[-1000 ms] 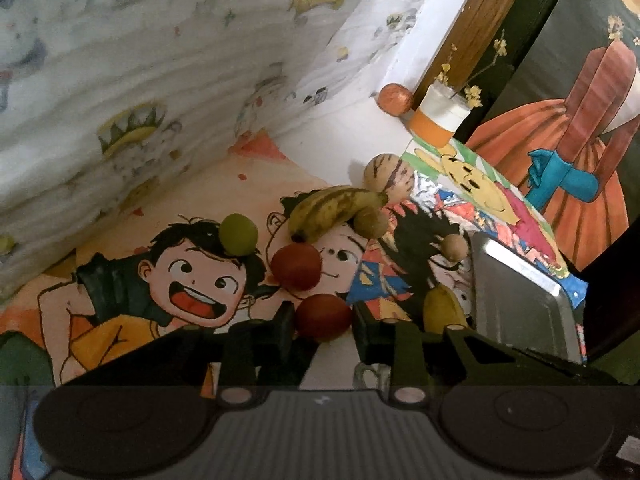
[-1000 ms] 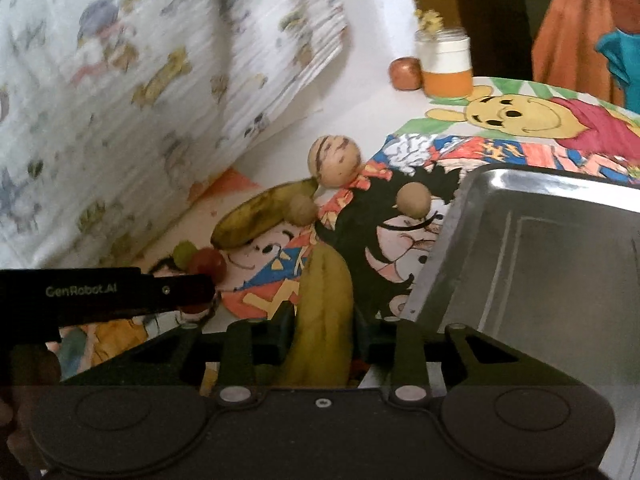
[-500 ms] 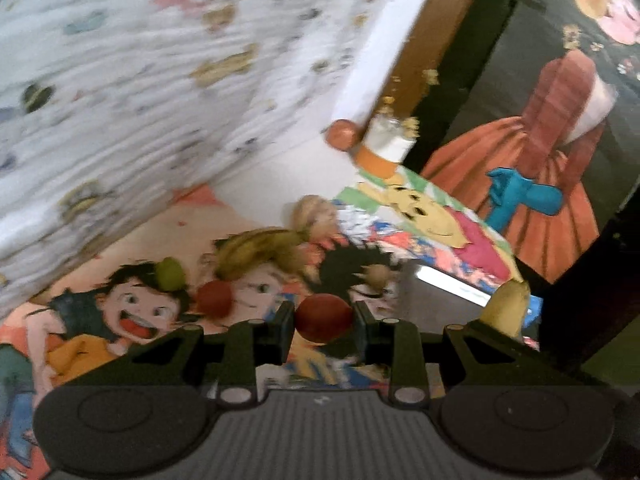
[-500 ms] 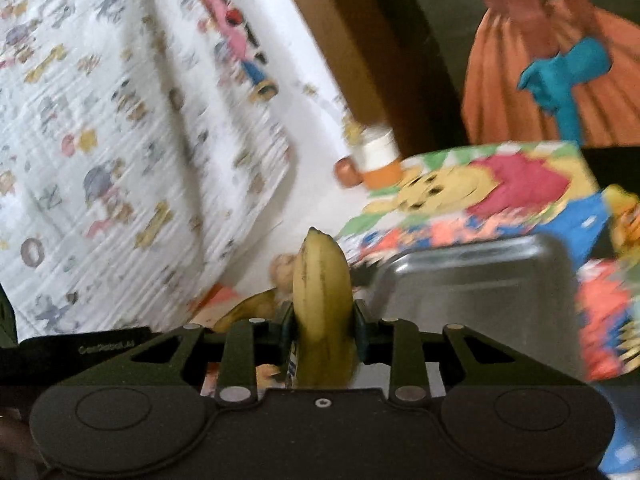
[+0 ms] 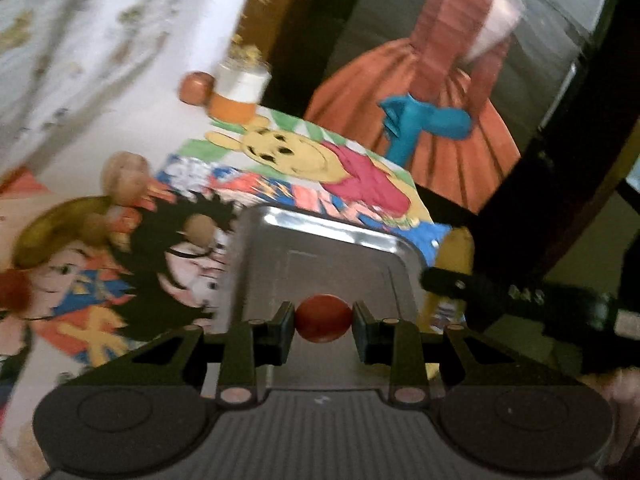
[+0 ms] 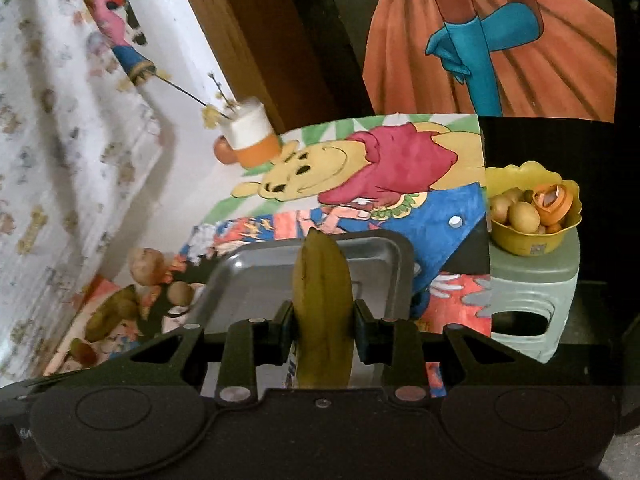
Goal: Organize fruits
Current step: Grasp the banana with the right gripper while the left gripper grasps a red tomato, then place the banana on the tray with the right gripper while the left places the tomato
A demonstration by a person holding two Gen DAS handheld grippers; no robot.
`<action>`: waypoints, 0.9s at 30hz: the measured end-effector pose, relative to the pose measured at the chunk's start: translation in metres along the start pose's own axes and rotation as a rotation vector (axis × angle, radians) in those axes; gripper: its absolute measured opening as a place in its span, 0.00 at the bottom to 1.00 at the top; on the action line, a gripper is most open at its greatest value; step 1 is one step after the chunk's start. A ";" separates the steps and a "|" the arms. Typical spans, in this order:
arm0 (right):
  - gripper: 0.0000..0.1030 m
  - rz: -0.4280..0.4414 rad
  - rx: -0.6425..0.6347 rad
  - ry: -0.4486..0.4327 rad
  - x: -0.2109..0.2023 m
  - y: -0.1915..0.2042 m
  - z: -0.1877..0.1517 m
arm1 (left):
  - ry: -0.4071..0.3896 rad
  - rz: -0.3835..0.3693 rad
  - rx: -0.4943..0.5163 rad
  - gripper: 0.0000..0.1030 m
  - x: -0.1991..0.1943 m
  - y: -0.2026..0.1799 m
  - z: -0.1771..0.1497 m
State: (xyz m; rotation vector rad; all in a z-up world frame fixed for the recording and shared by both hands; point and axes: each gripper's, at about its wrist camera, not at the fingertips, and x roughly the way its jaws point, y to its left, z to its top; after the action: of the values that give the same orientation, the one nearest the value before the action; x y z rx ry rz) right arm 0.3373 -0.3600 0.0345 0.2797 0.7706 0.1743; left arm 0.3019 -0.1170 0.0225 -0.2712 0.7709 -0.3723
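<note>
Right now I have a small red fruit (image 5: 324, 317) clamped between the pads of the left gripper (image 5: 324, 320), and it hangs above the near part of the metal tray (image 5: 332, 236). It looks round and smooth, so I judge it light but apt to roll or squirt out if the pads sit off its widest line; they bear on its two sides at about the middle, which seems the right place. Its skin is probably thin, so I would not squeeze harder.

The right gripper (image 6: 323, 326) is closed on a banana (image 6: 322, 312), gripped across its body with the tip pointing up and away over the tray (image 6: 256, 280). I expect it to be soft and easily bruised, longer and heavier than the red fruit, and likely to swing about the pads; a hold near mid-length suits it.

Beyond the tray, more fruit lies on the cartoon-printed cloth (image 5: 280, 148): another banana (image 5: 52, 228), a pale round fruit (image 5: 126, 178), a small brown one (image 5: 199, 230). Further off, a yellow bowl (image 6: 532, 236) of fruit stands on a grey stool (image 6: 532, 300).
</note>
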 end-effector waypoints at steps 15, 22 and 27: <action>0.32 -0.025 -0.041 0.068 0.058 0.008 0.012 | 0.027 0.044 0.014 0.33 0.065 0.010 0.009; 0.39 -0.010 -0.062 0.017 0.044 0.011 0.009 | 0.030 0.048 -0.005 0.39 0.067 0.015 0.007; 0.52 -0.026 -0.087 -0.042 0.019 0.014 0.003 | 0.001 0.065 -0.043 0.61 0.053 0.016 0.009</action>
State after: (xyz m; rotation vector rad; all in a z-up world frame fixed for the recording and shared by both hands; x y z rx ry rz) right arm 0.3523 -0.3422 0.0288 0.1902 0.7227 0.1761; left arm 0.3466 -0.1244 -0.0101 -0.2863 0.7872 -0.2950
